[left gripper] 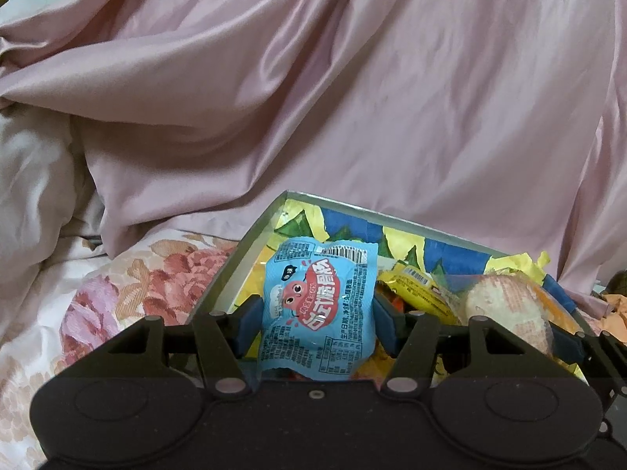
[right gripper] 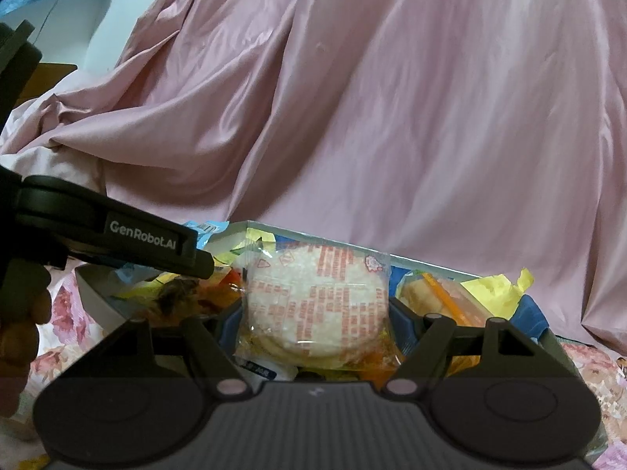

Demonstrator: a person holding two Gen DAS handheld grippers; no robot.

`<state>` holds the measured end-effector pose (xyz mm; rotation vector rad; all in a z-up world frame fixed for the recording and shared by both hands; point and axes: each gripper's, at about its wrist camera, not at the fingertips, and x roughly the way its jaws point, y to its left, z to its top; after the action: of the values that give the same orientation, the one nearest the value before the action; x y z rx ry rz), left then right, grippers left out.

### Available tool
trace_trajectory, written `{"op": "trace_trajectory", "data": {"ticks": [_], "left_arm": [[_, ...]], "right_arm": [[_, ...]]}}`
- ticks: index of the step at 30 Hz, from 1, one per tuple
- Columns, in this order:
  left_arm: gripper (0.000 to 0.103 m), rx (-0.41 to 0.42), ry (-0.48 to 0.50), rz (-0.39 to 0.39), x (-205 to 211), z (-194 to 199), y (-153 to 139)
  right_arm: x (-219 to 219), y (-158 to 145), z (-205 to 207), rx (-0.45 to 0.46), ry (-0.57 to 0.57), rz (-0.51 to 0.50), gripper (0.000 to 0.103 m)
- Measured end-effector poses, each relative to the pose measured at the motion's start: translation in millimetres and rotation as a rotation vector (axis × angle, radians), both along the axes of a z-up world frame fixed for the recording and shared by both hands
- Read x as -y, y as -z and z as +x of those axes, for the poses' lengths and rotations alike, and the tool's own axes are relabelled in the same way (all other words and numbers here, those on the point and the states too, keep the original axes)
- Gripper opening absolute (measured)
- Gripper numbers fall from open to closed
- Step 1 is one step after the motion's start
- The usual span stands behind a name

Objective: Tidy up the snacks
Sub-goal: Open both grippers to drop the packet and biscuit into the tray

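Left wrist view: a blue snack packet was clamped between the pads of the left gripper, held over a shallow box lined with colourful paper, on a flowered bedsheet before a pink quilt. From the right wrist, a clear packet of round rice crackers was seen clamped in the right gripper, above the same box, where other snacks were already lying. The placing step was judged to be in hand. For the next move, each packet would need lowering into a free spot of the box before the fingers are parted.
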<state>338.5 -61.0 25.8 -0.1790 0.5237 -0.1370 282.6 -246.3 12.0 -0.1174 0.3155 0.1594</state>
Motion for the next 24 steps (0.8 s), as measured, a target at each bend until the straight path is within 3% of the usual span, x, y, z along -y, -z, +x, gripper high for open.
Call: {"op": "trace_trajectory", "data": {"ticks": [4, 7, 16, 24], "left_arm": [[0.065, -0.001, -0.015, -0.004, -3, 1, 3], [0.078, -0.003, -0.022, -0.016, -7, -1, 1], [0.097, 0.041, -0.051, -0.028, -15, -32, -21], [0.102, 0.101, -0.084, -0.042, -33, -84, -47]], "right_arm": [[0, 3, 3, -0.012, 0.009, -0.001, 0.079], [1, 3, 4, -0.015, 0.013, -0.006, 0.086], [4, -10, -21, 0.027, 0.013, 0.010, 0.099], [13, -39, -62, 0.083, 0.049, 0.041, 0.103]]}}
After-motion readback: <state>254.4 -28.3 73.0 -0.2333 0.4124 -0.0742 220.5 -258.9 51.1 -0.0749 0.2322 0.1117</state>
